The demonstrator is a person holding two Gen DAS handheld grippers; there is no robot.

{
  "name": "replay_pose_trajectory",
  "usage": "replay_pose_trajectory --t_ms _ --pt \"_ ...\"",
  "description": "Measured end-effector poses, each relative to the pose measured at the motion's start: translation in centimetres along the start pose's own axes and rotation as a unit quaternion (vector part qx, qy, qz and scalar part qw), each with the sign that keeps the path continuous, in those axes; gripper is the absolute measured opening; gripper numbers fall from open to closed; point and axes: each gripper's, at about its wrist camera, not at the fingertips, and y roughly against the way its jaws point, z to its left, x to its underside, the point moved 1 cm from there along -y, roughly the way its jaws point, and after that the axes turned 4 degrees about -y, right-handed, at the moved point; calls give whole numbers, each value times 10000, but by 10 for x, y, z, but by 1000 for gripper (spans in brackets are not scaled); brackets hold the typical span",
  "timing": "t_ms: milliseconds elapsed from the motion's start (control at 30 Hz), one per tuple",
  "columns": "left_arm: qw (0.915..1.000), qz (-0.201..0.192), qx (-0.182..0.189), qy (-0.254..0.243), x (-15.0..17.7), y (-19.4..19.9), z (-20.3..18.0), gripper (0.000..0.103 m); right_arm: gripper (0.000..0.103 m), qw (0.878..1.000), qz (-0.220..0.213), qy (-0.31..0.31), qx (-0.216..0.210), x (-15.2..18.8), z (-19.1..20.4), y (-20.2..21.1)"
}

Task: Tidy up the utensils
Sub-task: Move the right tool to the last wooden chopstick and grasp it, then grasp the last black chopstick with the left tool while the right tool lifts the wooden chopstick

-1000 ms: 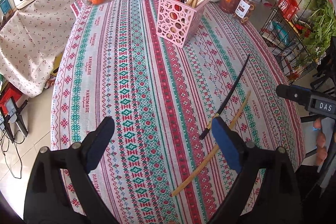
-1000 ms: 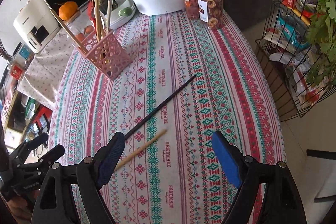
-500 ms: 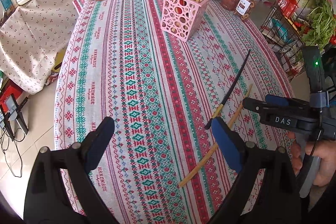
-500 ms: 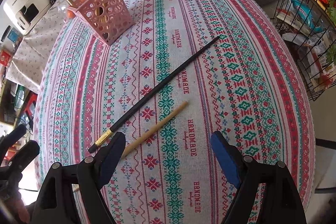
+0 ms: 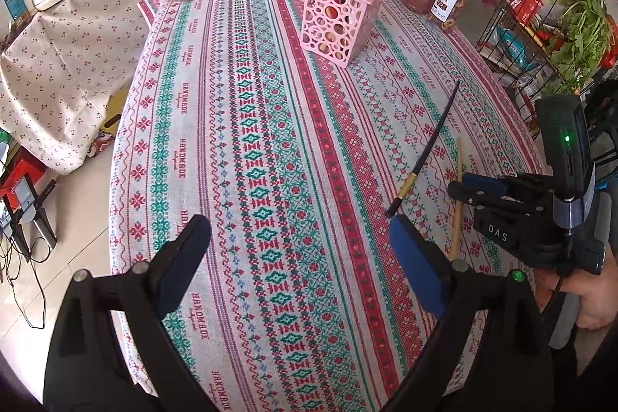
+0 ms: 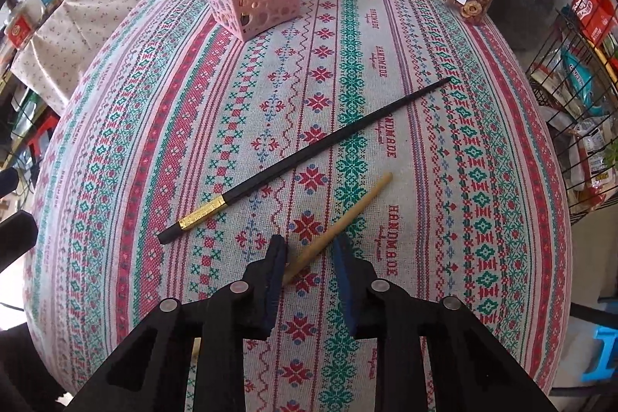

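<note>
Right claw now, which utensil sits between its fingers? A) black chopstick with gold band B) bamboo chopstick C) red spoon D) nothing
B: in the right wrist view the right claw straddles the bamboo chopstick, narrowed but not visibly clamped; the black chopstick lies apart on the tablecloth.

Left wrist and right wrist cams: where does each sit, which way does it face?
Left wrist: on the left gripper, jaws wide open, above the near table edge, facing across the tablecloth to the pink basket; shows the right gripper and a hand.
Right wrist: on the right gripper, low over the table, jaws nearly closed around the wooden chopstick.
Shared: basket, black chopstick, wooden chopstick.
</note>
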Motion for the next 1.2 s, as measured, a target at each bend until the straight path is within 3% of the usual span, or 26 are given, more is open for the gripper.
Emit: replay_pose_trajectory --t_ms 233,567,733,900,1200 --pt "10000 -1 -13 -24 0 -2 -3 93 7 9989 165 -361 -250 0 -37 5" --pt "9992 -93 238 -308 -19 -7 -31 91 6 9932 -331 -994 -515 -18 -102 51" --pt "9965 -4 330 -764 -39 -26 -70 76 6 9914 -513 -1083 -526 -28 -125 70" --pt "9924 164 551 -1089 -69 -59 -113 49 6 9917 -515 -999 -630 -37 -136 76" --pt "9853 242 876 -1449 -116 -109 -162 22 6 9903 -408 -1045 -824 -46 -144 69"
